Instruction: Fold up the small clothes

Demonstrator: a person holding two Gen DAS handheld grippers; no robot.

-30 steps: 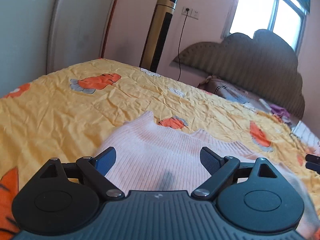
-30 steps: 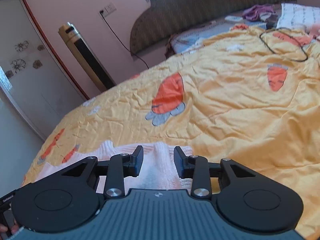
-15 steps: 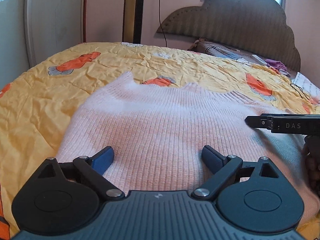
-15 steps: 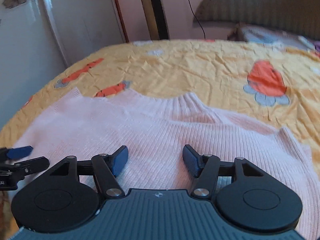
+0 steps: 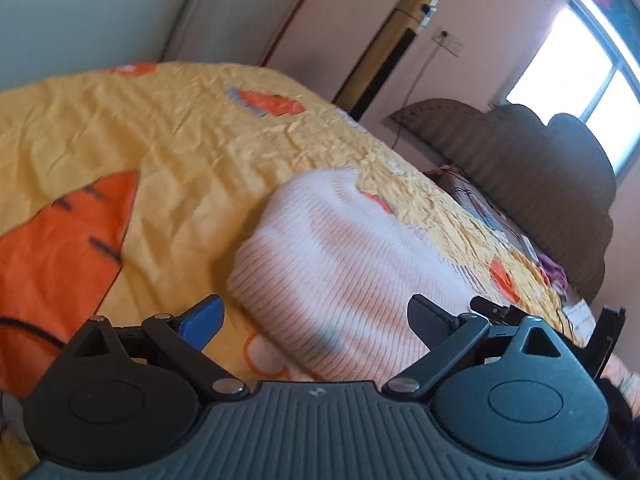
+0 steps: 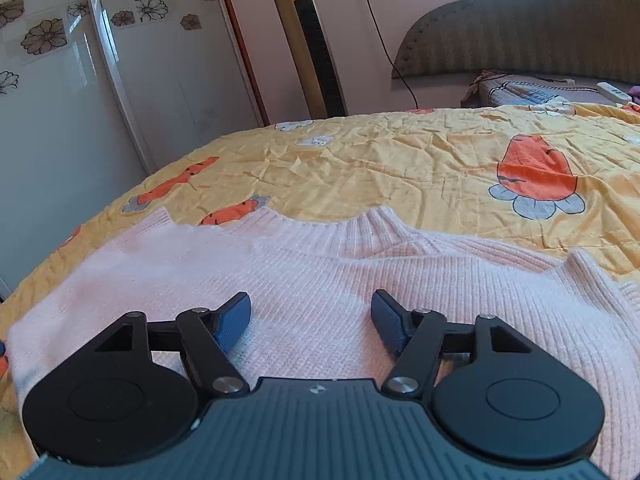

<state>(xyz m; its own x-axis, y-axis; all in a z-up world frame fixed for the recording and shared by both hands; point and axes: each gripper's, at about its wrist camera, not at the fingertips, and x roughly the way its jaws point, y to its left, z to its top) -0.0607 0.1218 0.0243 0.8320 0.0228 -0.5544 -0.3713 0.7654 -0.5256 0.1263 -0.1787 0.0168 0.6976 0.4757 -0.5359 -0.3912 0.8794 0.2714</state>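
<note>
A pale pink ribbed knit sweater (image 6: 360, 280) lies flat on the yellow carrot-print bedspread (image 6: 400, 160), its collar (image 6: 380, 220) toward the far side. My right gripper (image 6: 311, 318) is open and empty, low over the sweater's middle. My left gripper (image 5: 316, 320) is open and empty over the sweater's left edge (image 5: 340, 264), with its left finger over the bare bedspread (image 5: 160, 152). The right gripper's fingers (image 5: 492, 310) show at the right of the left wrist view.
A gold tower fan (image 6: 308, 40) stands by the wall beyond the bed. A dark padded headboard (image 6: 540, 20) is at the far right, with a patterned pillow (image 6: 520, 88) and a remote (image 6: 614, 92). A wardrobe with flower-printed doors (image 6: 80, 60) is at the left.
My left gripper has swung left and tilted, from the sweater's middle to its left edge. My right gripper has moved slightly closer over the sweater. Both stay open.
</note>
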